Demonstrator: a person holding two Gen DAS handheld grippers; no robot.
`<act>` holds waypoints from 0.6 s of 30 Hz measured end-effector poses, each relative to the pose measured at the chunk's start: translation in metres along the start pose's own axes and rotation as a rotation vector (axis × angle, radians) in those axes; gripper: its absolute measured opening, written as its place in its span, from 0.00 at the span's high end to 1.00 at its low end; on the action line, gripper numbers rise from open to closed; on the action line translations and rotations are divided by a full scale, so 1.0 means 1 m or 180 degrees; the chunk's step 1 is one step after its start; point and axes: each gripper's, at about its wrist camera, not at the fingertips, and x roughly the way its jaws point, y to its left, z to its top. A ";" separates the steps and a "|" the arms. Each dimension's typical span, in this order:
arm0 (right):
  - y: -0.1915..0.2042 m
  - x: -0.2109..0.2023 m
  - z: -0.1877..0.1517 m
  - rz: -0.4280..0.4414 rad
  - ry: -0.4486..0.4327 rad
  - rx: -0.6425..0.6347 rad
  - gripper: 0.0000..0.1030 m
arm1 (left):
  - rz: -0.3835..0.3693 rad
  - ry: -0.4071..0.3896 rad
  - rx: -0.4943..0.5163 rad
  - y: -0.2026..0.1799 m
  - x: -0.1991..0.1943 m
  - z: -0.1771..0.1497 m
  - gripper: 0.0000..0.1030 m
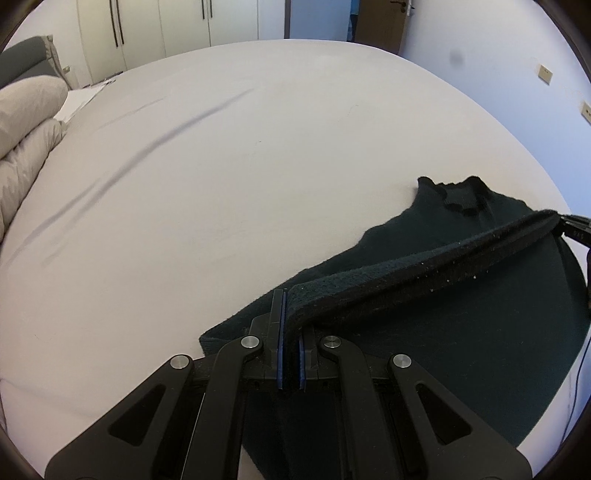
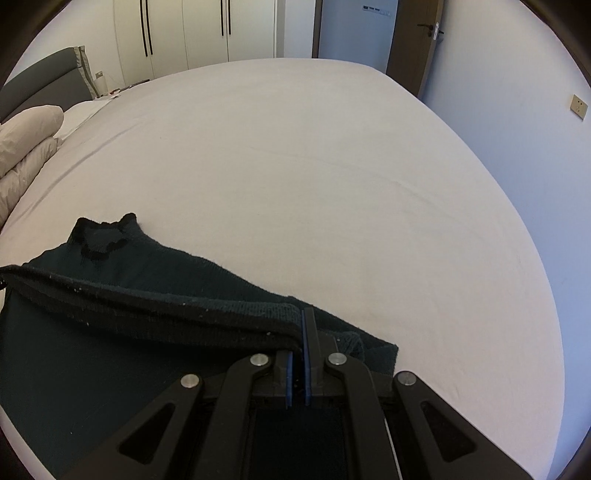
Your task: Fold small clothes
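Observation:
A small dark green knit sweater (image 1: 461, 325) lies on a bed with a white sheet (image 1: 221, 184); its collar (image 1: 461, 197) points away from me. My left gripper (image 1: 290, 321) is shut on the left end of the ribbed hem (image 1: 424, 258) and holds it lifted. My right gripper (image 2: 301, 332) is shut on the other end of the same hem (image 2: 147, 299), which stretches taut between the two. The sweater (image 2: 92, 369) and its collar (image 2: 103, 236) show at the left of the right wrist view. The right gripper's tip (image 1: 574, 227) shows at the left wrist view's right edge.
A beige duvet (image 1: 26, 125) is piled at the bed's left, by a grey headboard (image 2: 44, 77). White wardrobes (image 2: 192, 29) stand behind the bed. A wall (image 2: 517, 110) with sockets runs along the right, with a door (image 2: 413, 40) at its far end.

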 end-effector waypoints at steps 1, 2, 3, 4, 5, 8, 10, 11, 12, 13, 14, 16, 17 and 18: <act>0.000 0.001 0.000 0.0015 0.0009 0.0016 0.96 | -0.0015 0.0000 -0.0033 0.002 0.000 0.001 0.95; -0.002 0.001 0.001 0.0036 0.0017 0.0041 0.96 | -0.0021 0.0002 -0.0054 0.004 0.000 0.001 0.95; -0.004 0.002 0.002 0.0067 0.0030 0.0081 0.95 | -0.0030 0.0007 -0.0073 0.005 0.001 0.002 0.95; -0.006 0.004 0.001 0.0089 0.0049 0.0105 0.95 | -0.0026 0.0023 -0.0066 0.004 0.003 0.003 0.95; -0.007 0.006 0.001 0.0112 0.0081 0.0131 0.95 | -0.0008 0.0049 -0.0049 0.004 0.005 0.003 0.95; -0.015 0.010 0.001 0.0188 0.0106 0.0268 0.91 | 0.0018 0.0183 -0.0068 0.004 0.019 0.005 0.90; -0.024 0.011 0.000 0.0313 0.0125 0.0444 0.88 | -0.0029 0.0226 -0.0144 0.006 0.025 0.007 0.90; -0.027 0.010 -0.001 0.0369 0.0126 0.0514 0.87 | -0.0063 0.0238 -0.0189 0.008 0.027 0.009 0.89; -0.033 0.009 -0.002 0.0444 0.0130 0.0598 0.84 | -0.0075 0.0246 -0.0214 0.010 0.027 0.010 0.88; -0.040 0.007 -0.003 0.0528 0.0125 0.0685 0.80 | -0.0108 0.0267 -0.0256 0.012 0.027 0.012 0.87; -0.045 0.005 -0.004 0.0583 0.0111 0.0754 0.68 | -0.0129 0.0274 -0.0269 0.013 0.027 0.013 0.87; -0.058 0.000 -0.007 0.0710 0.0047 0.0923 0.39 | -0.0179 0.0305 -0.0280 0.015 0.027 0.015 0.84; -0.063 -0.002 -0.007 0.0735 0.0014 0.0990 0.28 | -0.0196 0.0326 -0.0283 0.017 0.027 0.016 0.80; -0.070 -0.005 -0.009 0.0620 -0.0003 0.1108 0.06 | -0.0190 0.0340 -0.0298 0.020 0.026 0.018 0.76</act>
